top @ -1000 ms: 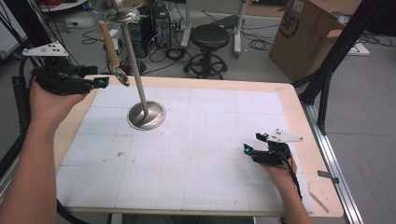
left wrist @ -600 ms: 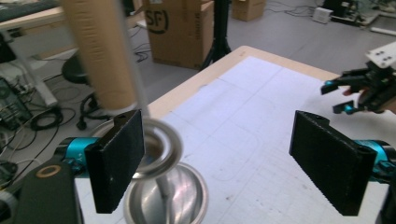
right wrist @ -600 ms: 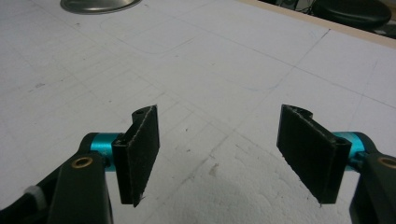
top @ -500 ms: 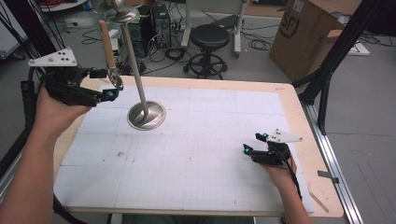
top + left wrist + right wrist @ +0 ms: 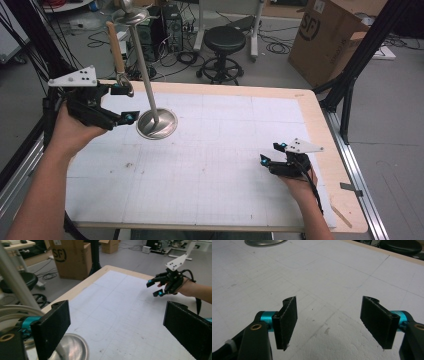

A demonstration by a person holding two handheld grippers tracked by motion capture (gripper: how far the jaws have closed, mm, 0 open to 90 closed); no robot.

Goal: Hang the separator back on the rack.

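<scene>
A metal stand with a round base (image 5: 157, 125) and a thin pole (image 5: 145, 70) sits on the white table sheet at the back left. A wooden-handled utensil (image 5: 116, 47) stands nearly upright just left of the pole, its metal end by one jaw of my left gripper (image 5: 131, 104). What holds the utensil up I cannot tell. In the left gripper view the left gripper (image 5: 115, 325) is open, with the base (image 5: 72, 347) low between its jaws. My right gripper (image 5: 270, 153) rests low at the front right, and the right gripper view shows it (image 5: 329, 320) open over bare sheet.
The table has a wooden rim (image 5: 310, 115) around the white sheet. Behind it on the floor are a black stool (image 5: 225, 37), a cardboard box (image 5: 330, 35) and cables. Black frame struts (image 5: 350, 75) rise off the right corner.
My left gripper has moved right, toward the stand, and its jaws now stand wider apart. The right gripper has stayed in place.
</scene>
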